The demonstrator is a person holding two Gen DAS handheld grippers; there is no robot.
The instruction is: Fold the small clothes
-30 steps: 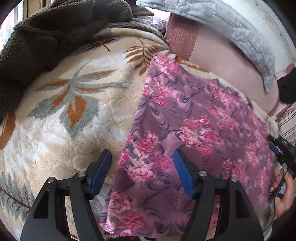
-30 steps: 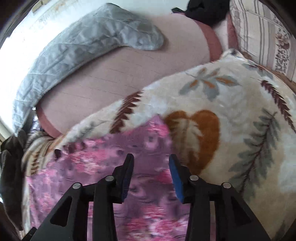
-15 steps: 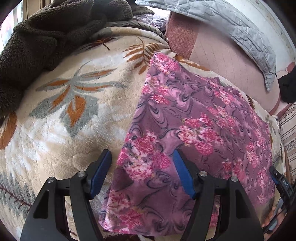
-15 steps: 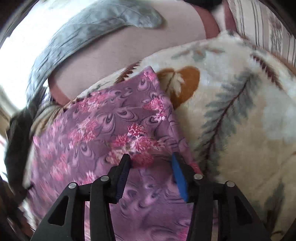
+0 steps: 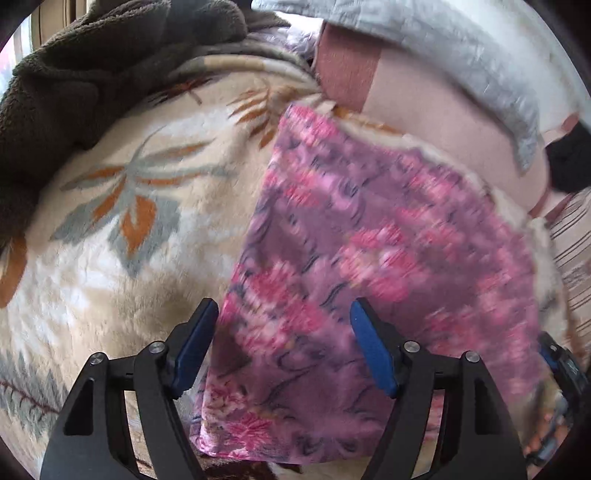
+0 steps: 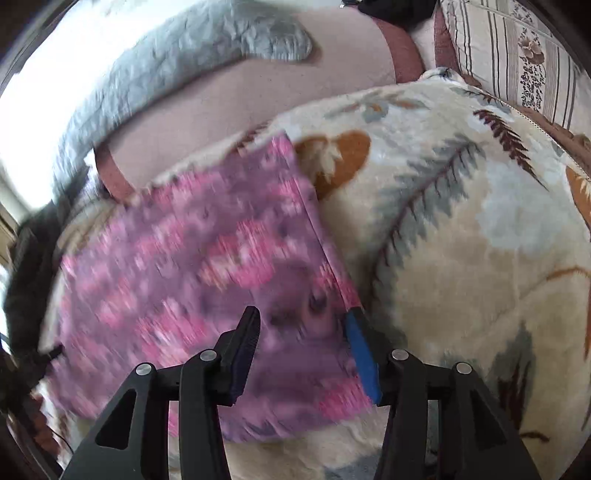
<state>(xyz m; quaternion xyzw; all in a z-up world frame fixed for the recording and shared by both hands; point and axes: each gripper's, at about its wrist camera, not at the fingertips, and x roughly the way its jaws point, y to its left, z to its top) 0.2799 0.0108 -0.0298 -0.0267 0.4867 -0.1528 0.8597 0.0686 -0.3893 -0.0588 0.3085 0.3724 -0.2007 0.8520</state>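
Observation:
A purple garment with pink flowers point(image 5: 369, 266) lies flat on a cream leaf-patterned blanket point(image 5: 110, 229). My left gripper point(image 5: 282, 332) is open and hovers over the garment's near left edge, holding nothing. The garment also shows in the right wrist view point(image 6: 192, 266), blurred by motion. My right gripper point(image 6: 301, 332) is open above the garment's near right edge, its blue pad beside the hem. The right gripper's tip also shows at the lower right of the left wrist view point(image 5: 561, 369).
A dark brown fleece point(image 5: 92, 66) is heaped at the far left. A grey quilted cover point(image 6: 177, 74) lies on a pink mattress point(image 6: 229, 107) behind the blanket. A striped pillow point(image 6: 517, 55) and a black item point(image 6: 395, 11) sit at the far right.
My right gripper has pulled back toward the garment's near right edge, so more of the garment shows. My left gripper has shifted slightly; both views are motion-blurred. Both stay open.

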